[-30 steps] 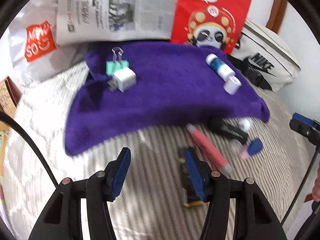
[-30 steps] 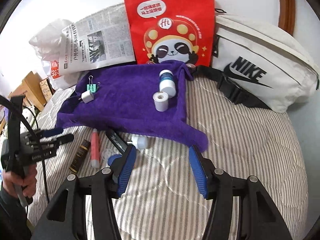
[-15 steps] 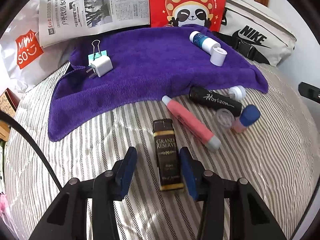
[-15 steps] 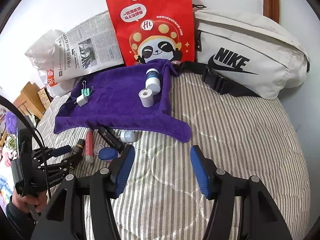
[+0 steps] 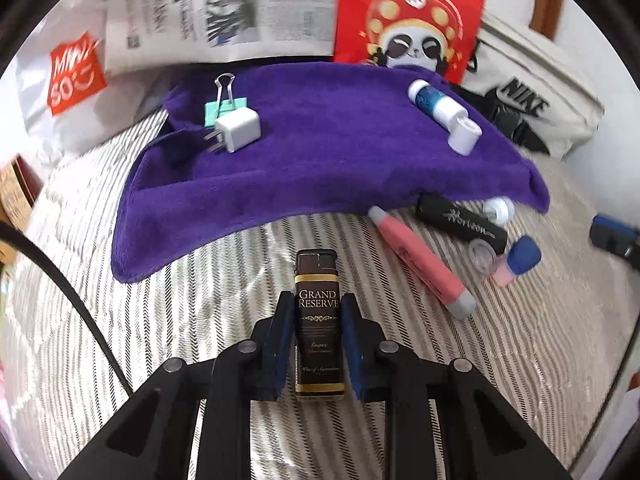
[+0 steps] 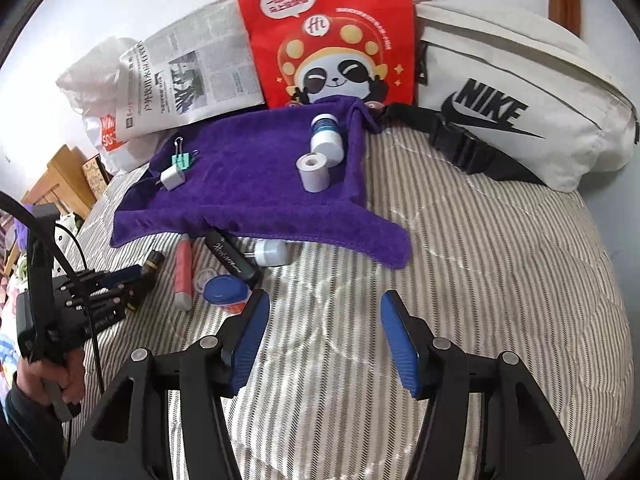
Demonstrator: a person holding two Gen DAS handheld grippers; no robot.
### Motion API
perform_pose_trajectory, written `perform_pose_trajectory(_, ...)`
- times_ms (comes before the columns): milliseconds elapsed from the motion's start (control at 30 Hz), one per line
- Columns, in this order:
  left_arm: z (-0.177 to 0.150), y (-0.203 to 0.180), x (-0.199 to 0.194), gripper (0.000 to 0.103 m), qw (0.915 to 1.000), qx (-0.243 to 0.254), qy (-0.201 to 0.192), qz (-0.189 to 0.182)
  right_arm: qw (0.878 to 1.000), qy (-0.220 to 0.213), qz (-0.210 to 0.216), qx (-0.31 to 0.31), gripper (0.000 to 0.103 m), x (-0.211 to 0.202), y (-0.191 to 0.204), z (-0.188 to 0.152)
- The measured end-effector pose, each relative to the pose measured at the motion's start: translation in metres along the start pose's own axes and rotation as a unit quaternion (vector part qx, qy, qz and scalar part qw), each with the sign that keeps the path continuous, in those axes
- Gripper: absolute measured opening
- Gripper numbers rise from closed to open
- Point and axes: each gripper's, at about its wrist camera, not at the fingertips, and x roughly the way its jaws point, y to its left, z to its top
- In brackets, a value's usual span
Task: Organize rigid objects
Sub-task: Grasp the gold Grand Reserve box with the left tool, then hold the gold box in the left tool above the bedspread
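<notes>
— Purple plush towel (image 5: pixel 328 152) covers the far half of the striped quilt (image 5: pixel 224 288), yes? What sits around it?

— On the towel, a white plug adapter (image 5: pixel 239 131) lies touching a mint binder clip (image 5: pixel 224 106) at the left; a blue-and-white bottle (image 5: pixel 436 102) and a small white roll (image 5: pixel 464 134) lie at the right. Behind stand a folded newspaper (image 5: pixel 224 4), a red panda-print bag (image 5: pixel 412 12), a white Miniso bag (image 5: pixel 60 76) and a cream Nike waist pack (image 6: pixel 516 96).

— And nearer the left gripper (image 5: pixel 318 320)?

— To its right on the quilt lie a pink tube (image 5: pixel 420 264), a black cylinder with script lettering (image 5: pixel 460 226), a blue-capped pink jar (image 5: pixel 520 258), a clear round lid (image 5: pixel 482 254) and a white cap (image 5: pixel 498 210), partly under the towel's edge. Nothing lies between the gripper and the towel.

— The task's thing?

— A dark brown flat box with gold bands, printed "Grand Reserve" (image 5: pixel 319 320), lying on the quilt just short of the towel. The left gripper's jaws have just been closing with the box between them, and the blue pads now press its long sides.

— The right gripper (image 6: pixel 322 340)?

— Spread wide over bare quilt, holding nothing.

— Anything unclear?

— The box's near end is hidden between the fingers, its small print is unreadable, and in the right wrist view only its far tip shows.
</notes>
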Motion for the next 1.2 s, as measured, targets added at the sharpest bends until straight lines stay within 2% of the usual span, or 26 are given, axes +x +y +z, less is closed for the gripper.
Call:
perform_pose_trajectory(100, -0.001, 0.001, 0.001, 0.024, 0.9999, 0.000, -0.009, 0.007, 1.000, 0.002, 0.016, -0.002, 0.058, 0.007, 0.010, 0.002)
perform_pose_trajectory(200, -0.007, -0.013, 0.001, 0.025, 0.9977, 0.040, -0.031, 0.044, 0.999, -0.001, 0.036, -0.015, 0.058, 0.012, 0.024, 0.000)
perform_pose_trajectory(267, -0.011, -0.019, 0.000, 0.025, 0.9951, 0.058, -0.050, 0.063, 0.999, -0.005, 0.030, -0.032, 0.058, 0.017, 0.034, -0.003)
perform_pose_trajectory(333, -0.010, -0.017, -0.001, 0.025, 0.9953, 0.056, -0.051, 0.060, 0.998, -0.015, 0.019, -0.056, 0.058, 0.023, 0.043, -0.011)
perform_pose_trajectory(500, -0.010, -0.002, -0.002, 0.025, 0.9983, 0.025, -0.048, 0.021, 0.992, -0.007, 0.005, -0.124, 0.058, 0.038, 0.058, -0.032)
perform_pose_trajectory(600, -0.010, -0.005, -0.001, 0.025, 0.9981, 0.027, -0.049, 0.024, 0.989, 0.007, 0.004, -0.147, 0.057, 0.047, 0.062, -0.046)
perform_pose_trajectory(633, -0.010, -0.006, -0.001, 0.025, 0.9981, 0.029, -0.049, 0.026, 0.989, -0.008, 0.001, -0.145, 0.060, 0.045, 0.061, -0.049)
perform_pose_trajectory(700, -0.011, -0.005, -0.001, 0.025, 0.9982, 0.026, -0.049, 0.023, 0.990, -0.007, -0.013, -0.138, 0.071, 0.047, 0.059, -0.049)
perform_pose_trajectory(767, -0.011, -0.006, -0.001, 0.025, 0.9984, 0.022, -0.049, 0.018, 0.993, -0.002, -0.001, -0.120, 0.076, 0.049, 0.052, -0.047)
perform_pose_trajectory(800, -0.011, -0.006, -0.001, 0.025, 0.9985, 0.021, -0.049, 0.016, 0.993, 0.000, 0.014, -0.115, 0.082, 0.049, 0.049, -0.046)
perform_pose_trajectory(833, -0.011, -0.005, -0.001, 0.025, 0.9985, 0.021, -0.049, 0.016, 0.993, 0.002, 0.020, -0.116, 0.085, 0.050, 0.050, -0.046)
perform_pose_trajectory(933, -0.011, -0.005, -0.001, 0.025, 0.9985, 0.021, -0.049, 0.016, 0.990, 0.007, 0.000, -0.140, 0.091, 0.053, 0.060, -0.046)
perform_pose_trajectory(1033, -0.011, -0.005, -0.001, 0.024, 0.9985, 0.023, -0.048, 0.016, 0.990, 0.017, 0.014, -0.140, 0.099, 0.057, 0.060, -0.043)
perform_pose_trajectory(1200, -0.010, -0.004, 0.000, 0.025, 0.9986, 0.021, -0.048, 0.010, 0.990, 0.016, 0.009, -0.141, 0.100, 0.059, 0.062, -0.044)
